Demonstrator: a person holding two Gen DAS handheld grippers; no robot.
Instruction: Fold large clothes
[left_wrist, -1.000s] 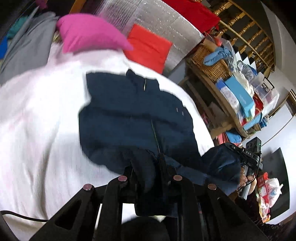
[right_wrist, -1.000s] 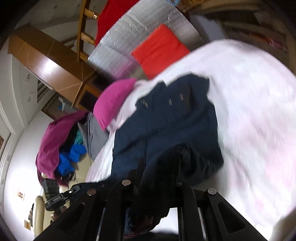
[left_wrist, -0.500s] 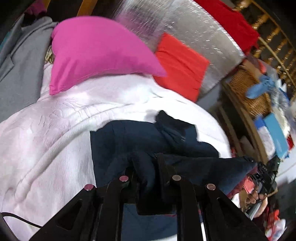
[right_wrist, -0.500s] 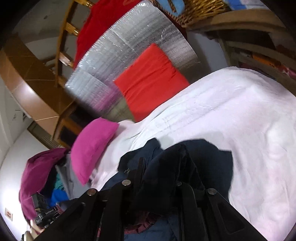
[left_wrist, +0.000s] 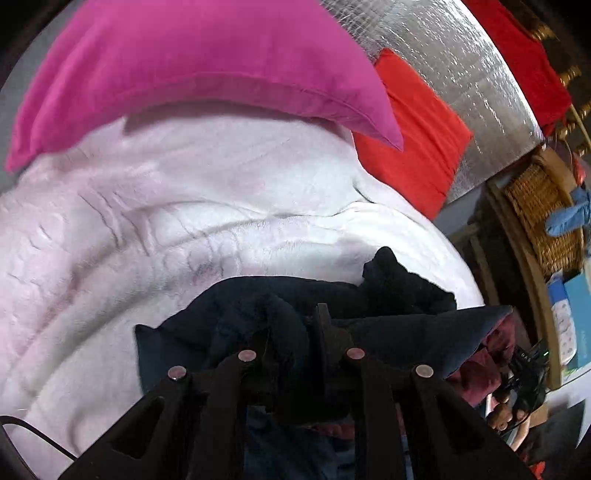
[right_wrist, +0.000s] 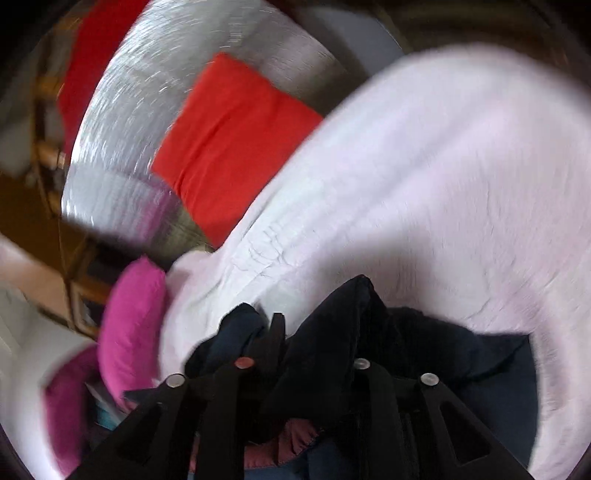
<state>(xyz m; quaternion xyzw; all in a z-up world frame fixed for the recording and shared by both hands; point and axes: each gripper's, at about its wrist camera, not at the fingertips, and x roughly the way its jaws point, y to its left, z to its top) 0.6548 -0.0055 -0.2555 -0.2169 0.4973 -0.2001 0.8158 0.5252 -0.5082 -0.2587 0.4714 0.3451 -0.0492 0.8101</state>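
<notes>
A dark navy jacket (left_wrist: 236, 306) with a maroon lining (left_wrist: 491, 354) lies bunched on the white bedcover (left_wrist: 147, 229). My left gripper (left_wrist: 295, 332) is shut on a fold of its hem and holds it low over the garment, near the pillows. My right gripper (right_wrist: 310, 332) is shut on another part of the same jacket (right_wrist: 436, 343); that view is blurred. The right gripper also shows at the right edge of the left wrist view (left_wrist: 524, 373). Most of the jacket is hidden under the fingers.
A pink pillow (left_wrist: 192, 62) and a red pillow (left_wrist: 417, 140) lie at the head of the bed against a silver foil panel (left_wrist: 472, 74). A wooden shelf with a wicker basket (left_wrist: 543, 218) stands right of the bed.
Both grippers have carried the jacket's lower edge up the bed toward the pillows, doubling the garment over itself. The pillows now loom much closer.
</notes>
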